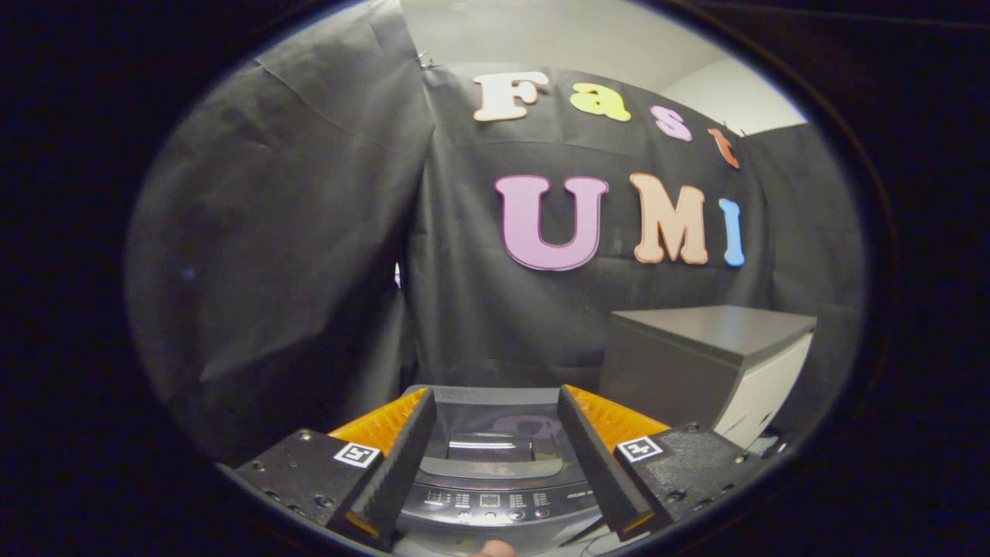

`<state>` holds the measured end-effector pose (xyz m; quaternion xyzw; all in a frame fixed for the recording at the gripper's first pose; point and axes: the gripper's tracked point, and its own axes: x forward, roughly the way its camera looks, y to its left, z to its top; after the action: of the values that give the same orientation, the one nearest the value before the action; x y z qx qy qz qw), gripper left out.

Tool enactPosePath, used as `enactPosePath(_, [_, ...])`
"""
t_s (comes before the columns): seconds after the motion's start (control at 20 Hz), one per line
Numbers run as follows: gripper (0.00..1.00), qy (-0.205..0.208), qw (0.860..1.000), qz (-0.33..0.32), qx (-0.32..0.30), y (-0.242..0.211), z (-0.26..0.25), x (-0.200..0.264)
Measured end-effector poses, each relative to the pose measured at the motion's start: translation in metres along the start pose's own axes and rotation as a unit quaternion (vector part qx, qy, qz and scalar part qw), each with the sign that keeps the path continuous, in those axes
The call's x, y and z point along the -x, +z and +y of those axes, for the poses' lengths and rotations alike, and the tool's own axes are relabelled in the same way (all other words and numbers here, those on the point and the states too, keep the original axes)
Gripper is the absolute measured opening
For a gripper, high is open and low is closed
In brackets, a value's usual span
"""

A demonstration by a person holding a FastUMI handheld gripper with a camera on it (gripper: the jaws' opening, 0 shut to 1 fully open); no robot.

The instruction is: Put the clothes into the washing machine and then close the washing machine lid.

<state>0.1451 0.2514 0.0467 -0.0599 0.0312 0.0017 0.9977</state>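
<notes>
The washing machine (pixel 495 472) sits low between and just beyond the fingers, seen from above and in front. Its lid (pixel 495 433) looks to be down flat, a dark glossy panel with a recessed handle (pixel 489 447) near its front edge; behind the handle the panel mirrors the booth. Nearer than the lid runs the control strip (pixel 489 501) with its row of small buttons. No clothes can be made out here, so where they lie I cannot tell.

The gripper (pixel 495 433) hangs above the machine with its fingers spread wide, holding nothing, one to each side of the lid.

As a judgement: the lid is a stiff, smooth, hinged panel, likely light but slippery on its glossy face, so the recessed handle is the sensible place to hook or pinch it, not the flat surface. Clothes, once found, would be soft and limp, best taken by a bunched fold so they do not trail or slip out.

To the right of the machine, near it, stands a grey cabinet (pixel 708 363) with a pale front. Behind both hangs the black cloth wall (pixel 294 255)
</notes>
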Motion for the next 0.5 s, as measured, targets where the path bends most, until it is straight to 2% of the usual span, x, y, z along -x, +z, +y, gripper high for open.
enactPosePath(0.1, [0.96, -0.001, 1.000, -0.005, 0.017, 0.016, -0.009, 0.011])
enactPosePath(0.25, [0.96, 0.015, 0.999, -0.027, -0.011, 0.043, -0.013, 0.032])
enactPosePath(0.35, [0.96, -0.004, 0.998, -0.051, -0.026, 0.059, -0.032, 0.047])
enactPosePath(0.45, [0.96, -0.025, 0.998, -0.049, -0.034, 0.054, -0.050, 0.062])
enactPosePath(0.5, [0.96, -0.021, 0.998, -0.043, -0.034, 0.050, -0.051, 0.069])
